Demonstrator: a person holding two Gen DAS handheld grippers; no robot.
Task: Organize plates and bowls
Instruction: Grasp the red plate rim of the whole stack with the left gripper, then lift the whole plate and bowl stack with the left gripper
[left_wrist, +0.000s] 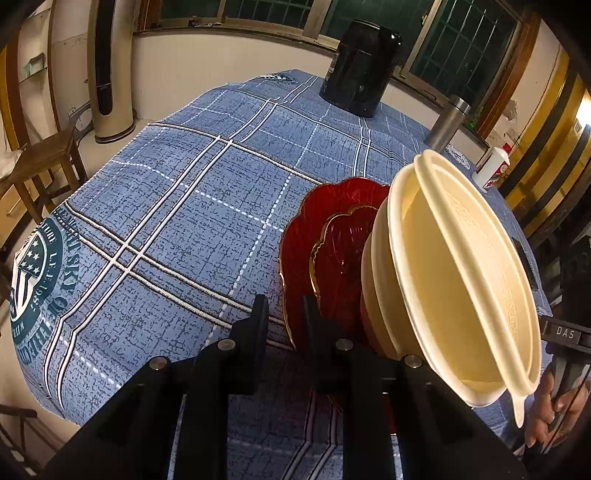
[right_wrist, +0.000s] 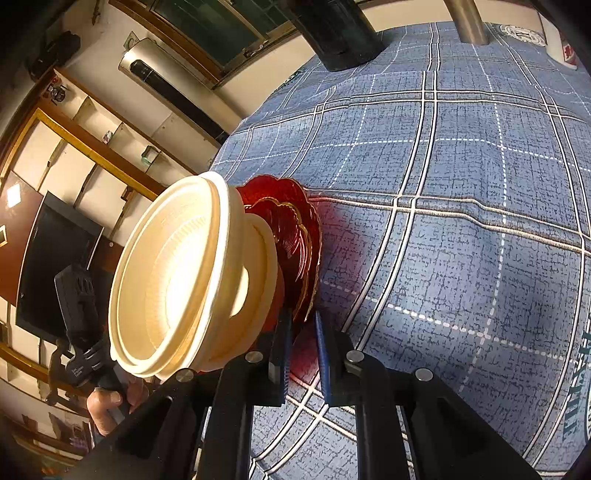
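- The stack sits together on the blue plaid cloth of the counter (left_wrist: 177, 206): a large red plate (left_wrist: 299, 236) at the bottom, a smaller gold-edged red plate (left_wrist: 340, 251) on it, and cream bowls (left_wrist: 461, 266) nested on top.
- The left claw (left_wrist: 284, 314) has its fingers nearly pressed together at the near rim of the large red plate; the rim runs into the narrow gap, so it appears to be pinching that edge.
- The right claw (right_wrist: 301, 325), seen from the opposite side, is likewise drawn in on the rim of the large red plate (right_wrist: 314, 236), with the cream bowls (right_wrist: 177, 273) just beside it.
- Gripping opposite edges of the lowest plate looks deliberate: it lets the whole pile be carried as one, with the weight shared.
- Sorting seems largely done, judging by how the pieces nest by size.
- A black appliance (left_wrist: 360, 66), a steel flask (left_wrist: 448, 123) and a white bottle (left_wrist: 493, 168) stand well apart at the far edge.
- A person's hand (right_wrist: 110, 406) grips the other handle.
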